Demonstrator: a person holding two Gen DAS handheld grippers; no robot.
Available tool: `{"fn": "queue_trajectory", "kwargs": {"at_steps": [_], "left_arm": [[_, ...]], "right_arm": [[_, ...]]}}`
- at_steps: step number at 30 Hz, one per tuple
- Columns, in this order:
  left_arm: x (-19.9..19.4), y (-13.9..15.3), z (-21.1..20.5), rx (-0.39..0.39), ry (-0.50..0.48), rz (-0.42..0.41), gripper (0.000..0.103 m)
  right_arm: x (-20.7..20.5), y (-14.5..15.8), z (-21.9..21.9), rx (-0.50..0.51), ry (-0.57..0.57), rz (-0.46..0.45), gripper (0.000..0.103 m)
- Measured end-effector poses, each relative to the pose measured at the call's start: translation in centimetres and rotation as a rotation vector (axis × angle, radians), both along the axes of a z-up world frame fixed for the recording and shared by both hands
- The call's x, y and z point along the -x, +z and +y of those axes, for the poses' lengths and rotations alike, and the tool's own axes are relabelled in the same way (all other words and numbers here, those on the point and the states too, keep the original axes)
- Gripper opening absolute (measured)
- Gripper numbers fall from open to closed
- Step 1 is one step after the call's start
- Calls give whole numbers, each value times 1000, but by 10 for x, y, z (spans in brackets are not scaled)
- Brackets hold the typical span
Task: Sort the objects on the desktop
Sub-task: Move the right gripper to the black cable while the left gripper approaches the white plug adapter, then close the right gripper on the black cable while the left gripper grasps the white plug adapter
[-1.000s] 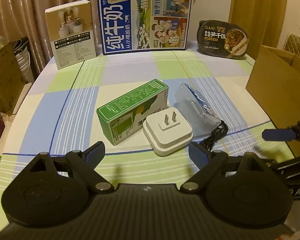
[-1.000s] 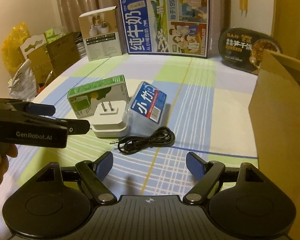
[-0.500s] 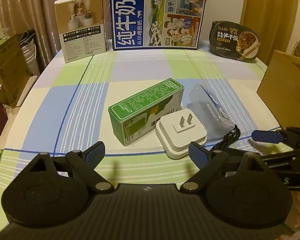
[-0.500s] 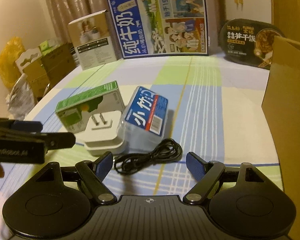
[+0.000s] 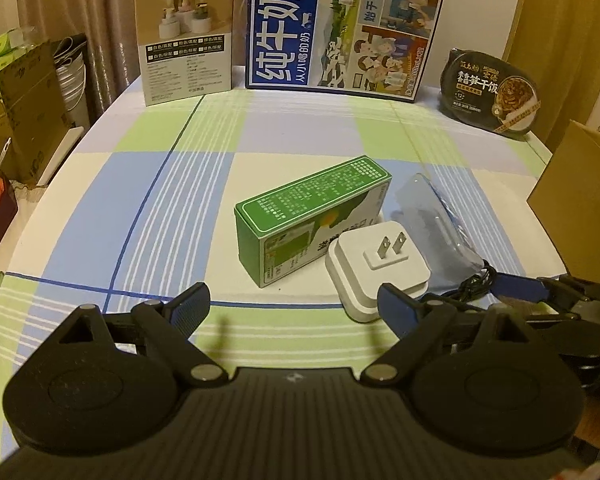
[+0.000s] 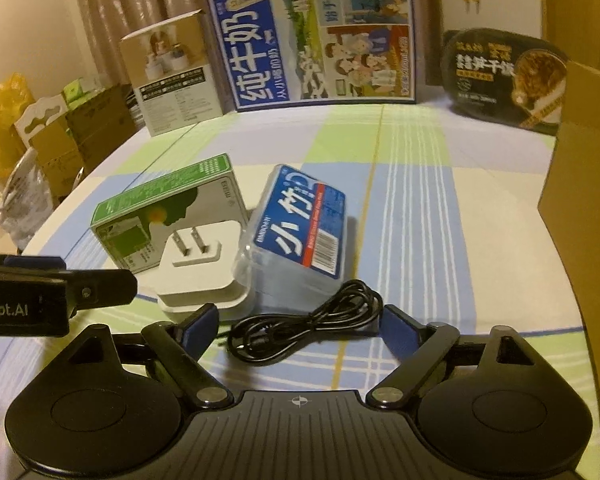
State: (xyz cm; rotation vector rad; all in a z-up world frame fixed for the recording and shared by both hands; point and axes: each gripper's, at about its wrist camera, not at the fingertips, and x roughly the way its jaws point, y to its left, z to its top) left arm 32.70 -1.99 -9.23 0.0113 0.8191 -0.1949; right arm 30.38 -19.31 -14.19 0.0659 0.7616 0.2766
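Observation:
A green box (image 5: 312, 216), a white plug adapter (image 5: 376, 268) and a clear case with a blue label (image 6: 300, 232) lie bunched on the checked tablecloth (image 5: 160, 200). In front of the case lies a coiled black cable (image 6: 320, 316). My right gripper (image 6: 300, 322) has come low over the cable; its jaws are opening, and the coil lies between the fingers without being pressed. My left gripper (image 5: 292, 304) is open and empty, just short of the adapter. In each view the other gripper's finger pokes in from the side.
An open cardboard box (image 6: 580, 200) stands at the table's right edge. Along the far edge stand a beige product box (image 5: 184, 36), a blue milk carton (image 5: 340, 32) and a black rice bowl pack (image 5: 488, 96). Cartons and bags crowd the floor on the left.
My right gripper has come forward and down, so the cable now lies between its fingers, which stand slightly wider. The left view has rolled a little and the objects look nearer.

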Motion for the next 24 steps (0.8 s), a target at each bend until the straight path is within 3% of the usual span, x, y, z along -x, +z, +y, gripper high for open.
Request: {"fn": "queue_trajectory", "kwargs": {"at_steps": [3,6,8,11,16,19,24], "left_arm": [[0,0,1,0,5,1,88],[-1,-1,1,1,10,4,88],[-1,-2,0,1,11,8,88],[-2,-4,-1,4,8,14,88],[-2,-5,-9,9,-13,13,88],[-3,-6,-15,21,-24,9,88],[-5,-7,-26,23,-48,4,88]], "right_arm": [[0,-1,2,41,33,0,82],[3,-1,0,82,47,3,68],[2,0,-4,97,47,15,49],[1,6,-15,111,25,49,34],[5,12,-30,100,18,72,25],[9,16,-35,99,22,75,9],[21,27,-41,118,-19,50,8]]}}
